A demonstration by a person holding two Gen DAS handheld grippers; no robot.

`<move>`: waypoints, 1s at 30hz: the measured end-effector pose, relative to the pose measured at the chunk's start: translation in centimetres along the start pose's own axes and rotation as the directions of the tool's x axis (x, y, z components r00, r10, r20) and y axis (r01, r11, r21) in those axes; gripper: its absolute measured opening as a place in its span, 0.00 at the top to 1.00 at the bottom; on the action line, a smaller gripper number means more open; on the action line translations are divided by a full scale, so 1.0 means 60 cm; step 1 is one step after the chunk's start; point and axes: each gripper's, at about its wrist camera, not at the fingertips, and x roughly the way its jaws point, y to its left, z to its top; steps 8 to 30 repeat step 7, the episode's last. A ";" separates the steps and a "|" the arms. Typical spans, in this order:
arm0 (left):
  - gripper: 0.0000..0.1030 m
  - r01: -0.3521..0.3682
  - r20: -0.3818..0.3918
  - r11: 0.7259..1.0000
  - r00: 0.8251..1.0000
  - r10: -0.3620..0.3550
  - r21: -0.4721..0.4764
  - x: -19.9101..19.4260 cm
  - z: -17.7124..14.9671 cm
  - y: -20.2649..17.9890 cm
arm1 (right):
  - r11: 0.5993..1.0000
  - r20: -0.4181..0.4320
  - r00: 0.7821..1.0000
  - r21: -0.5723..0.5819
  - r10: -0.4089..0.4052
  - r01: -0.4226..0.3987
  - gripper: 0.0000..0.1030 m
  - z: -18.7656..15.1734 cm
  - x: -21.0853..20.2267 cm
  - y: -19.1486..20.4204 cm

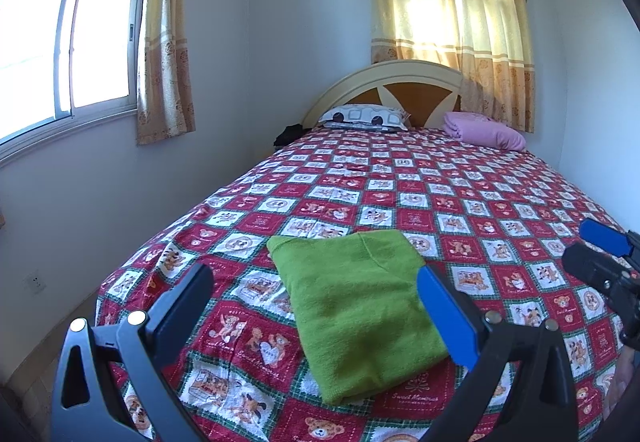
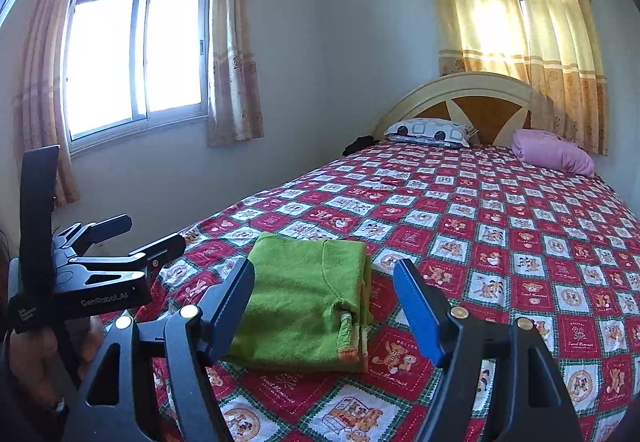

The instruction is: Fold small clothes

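Left gripper (image 1: 316,294): level above bed, jaws spread, empty.
Right gripper (image 2: 324,286): level, spread, empty.
Green garment (image 1: 360,310): folded, 12 o'clock of both.

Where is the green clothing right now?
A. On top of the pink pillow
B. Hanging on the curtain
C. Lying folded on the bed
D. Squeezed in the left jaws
C: the green garment lies folded flat on the patterned bedspread, with both open grippers apart from it.
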 end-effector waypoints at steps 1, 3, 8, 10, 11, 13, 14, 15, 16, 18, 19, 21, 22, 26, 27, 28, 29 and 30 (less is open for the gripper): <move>0.00 0.001 0.002 1.000 1.000 -0.001 0.002 0.000 -0.001 0.000 | 1.000 0.000 1.000 -0.002 0.002 -0.002 0.29 0.000 0.000 0.001; 0.00 -0.009 0.011 1.000 1.000 0.009 0.012 -0.001 -0.002 -0.001 | 1.000 -0.001 1.000 -0.007 0.005 -0.005 0.29 -0.001 0.000 0.003; 0.00 -0.012 0.023 1.000 1.000 0.012 0.023 -0.001 -0.001 -0.001 | 1.000 -0.010 1.000 -0.014 0.008 -0.008 0.29 -0.002 0.003 0.007; 0.00 -0.012 0.023 1.000 1.000 0.012 0.023 -0.001 -0.001 -0.001 | 1.000 -0.010 1.000 -0.014 0.008 -0.008 0.29 -0.002 0.003 0.007; 0.00 -0.012 0.023 1.000 1.000 0.012 0.023 -0.001 -0.001 -0.001 | 1.000 -0.010 1.000 -0.014 0.008 -0.008 0.29 -0.002 0.003 0.007; 0.00 -0.012 0.023 1.000 1.000 0.012 0.023 -0.001 -0.001 -0.001 | 1.000 -0.010 1.000 -0.014 0.008 -0.008 0.29 -0.002 0.003 0.007; 0.00 -0.012 0.023 1.000 1.000 0.012 0.023 -0.001 -0.001 -0.001 | 1.000 -0.010 1.000 -0.014 0.008 -0.008 0.29 -0.002 0.003 0.007; 0.00 -0.012 0.023 1.000 1.000 0.012 0.023 -0.001 -0.001 -0.001 | 1.000 -0.010 1.000 -0.014 0.008 -0.008 0.29 -0.002 0.003 0.007; 0.00 -0.012 0.023 1.000 1.000 0.012 0.023 -0.001 -0.001 -0.001 | 1.000 -0.010 1.000 -0.014 0.008 -0.008 0.29 -0.002 0.003 0.007; 0.00 -0.012 0.023 1.000 1.000 0.012 0.023 -0.001 -0.001 -0.001 | 1.000 -0.010 1.000 -0.014 0.008 -0.008 0.29 -0.002 0.003 0.007; 0.00 -0.012 0.023 1.000 1.000 0.012 0.023 -0.001 -0.001 -0.001 | 1.000 -0.010 1.000 -0.014 0.008 -0.008 0.29 -0.002 0.003 0.007; 0.00 -0.012 0.023 1.000 1.000 0.012 0.023 -0.001 -0.001 -0.001 | 1.000 -0.010 1.000 -0.014 0.008 -0.008 0.29 -0.002 0.003 0.007; 0.00 -0.012 0.023 1.000 1.000 0.012 0.023 -0.001 -0.001 -0.001 | 1.000 -0.010 1.000 -0.014 0.008 -0.008 0.29 -0.002 0.003 0.007; 0.00 -0.012 0.023 1.000 1.000 0.012 0.023 -0.001 -0.001 -0.001 | 1.000 -0.010 1.000 -0.014 0.008 -0.008 0.29 -0.002 0.003 0.007; 0.00 -0.012 0.023 1.000 1.000 0.012 0.023 -0.001 -0.001 -0.001 | 1.000 -0.010 1.000 -0.014 0.008 -0.008 0.29 -0.002 0.003 0.007; 0.00 -0.012 0.023 1.000 1.000 0.012 0.023 -0.001 -0.001 -0.001 | 1.000 -0.010 1.000 -0.014 0.008 -0.008 0.29 -0.002 0.003 0.007; 0.00 -0.012 0.023 1.000 1.000 0.012 0.023 -0.001 -0.001 -0.001 | 1.000 -0.010 1.000 -0.014 0.008 -0.008 0.29 -0.002 0.003 0.007; 0.00 -0.012 0.023 1.000 1.000 0.012 0.023 -0.001 -0.001 -0.001 | 1.000 -0.010 1.000 -0.014 0.008 -0.008 0.29 -0.002 0.003 0.007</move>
